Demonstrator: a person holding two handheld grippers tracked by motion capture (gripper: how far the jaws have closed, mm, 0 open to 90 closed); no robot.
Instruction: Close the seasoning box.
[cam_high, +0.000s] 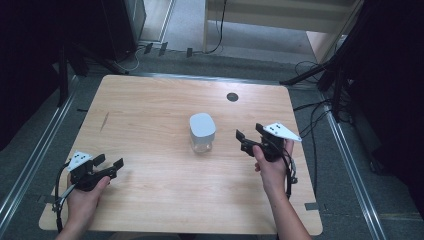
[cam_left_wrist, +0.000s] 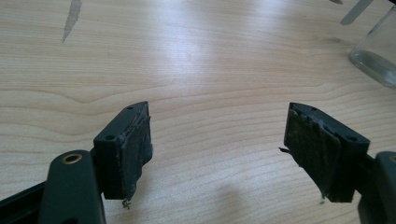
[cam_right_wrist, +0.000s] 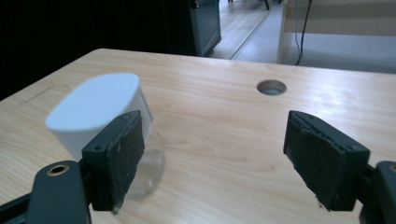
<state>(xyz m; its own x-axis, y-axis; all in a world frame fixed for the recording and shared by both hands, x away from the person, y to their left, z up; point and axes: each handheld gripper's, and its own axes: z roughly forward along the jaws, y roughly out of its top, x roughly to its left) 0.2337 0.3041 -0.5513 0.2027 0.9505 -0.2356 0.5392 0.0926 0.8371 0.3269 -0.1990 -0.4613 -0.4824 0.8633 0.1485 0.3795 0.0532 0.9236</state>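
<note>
Just left of the hand-held gripper (cam_high: 248, 139), jar (cam_high: 202, 133).

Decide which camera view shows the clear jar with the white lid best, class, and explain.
The high view: the jar stands whole and unobstructed mid-table. The right gripper view shows it close, but a jaw covers part of it. The left gripper view catches just a glass edge at its right border.
</note>
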